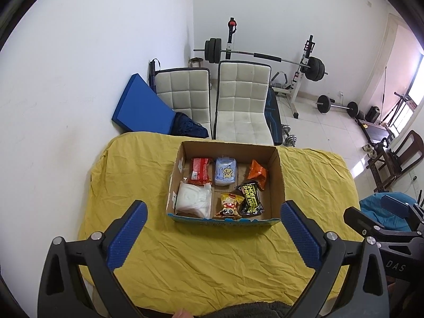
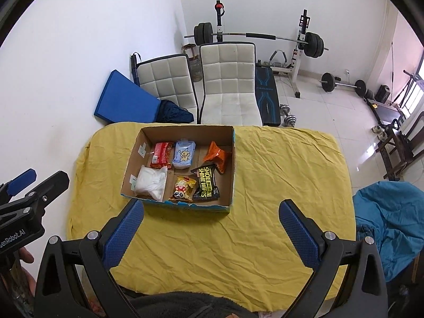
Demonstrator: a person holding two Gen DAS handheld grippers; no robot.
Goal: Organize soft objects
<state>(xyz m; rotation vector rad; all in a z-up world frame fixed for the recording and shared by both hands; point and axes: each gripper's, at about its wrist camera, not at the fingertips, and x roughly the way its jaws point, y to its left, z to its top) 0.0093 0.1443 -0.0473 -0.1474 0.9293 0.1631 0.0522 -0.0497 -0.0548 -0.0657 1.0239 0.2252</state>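
Seemingly the sorting is done or pausing — six soft packets lie in the cardboard box (image 1: 278, 175) at twelve o'clock on the yellow cloth (image 1: 212, 259). The left gripper (image 1: 214, 230) and right gripper (image 2: 212, 228) gape empty; any next move — say straightening the black wipes pack (image 1: 250, 198) — calls for reaching forward into the box.

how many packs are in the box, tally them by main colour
In the cardboard box:
red: 1, red pack
light blue: 1, wipes pack
orange: 1, orange snack bag
white: 1, white soft pack
yellow: 1, yellow snack bag
black: 1, shoe shine wipes
total: 6
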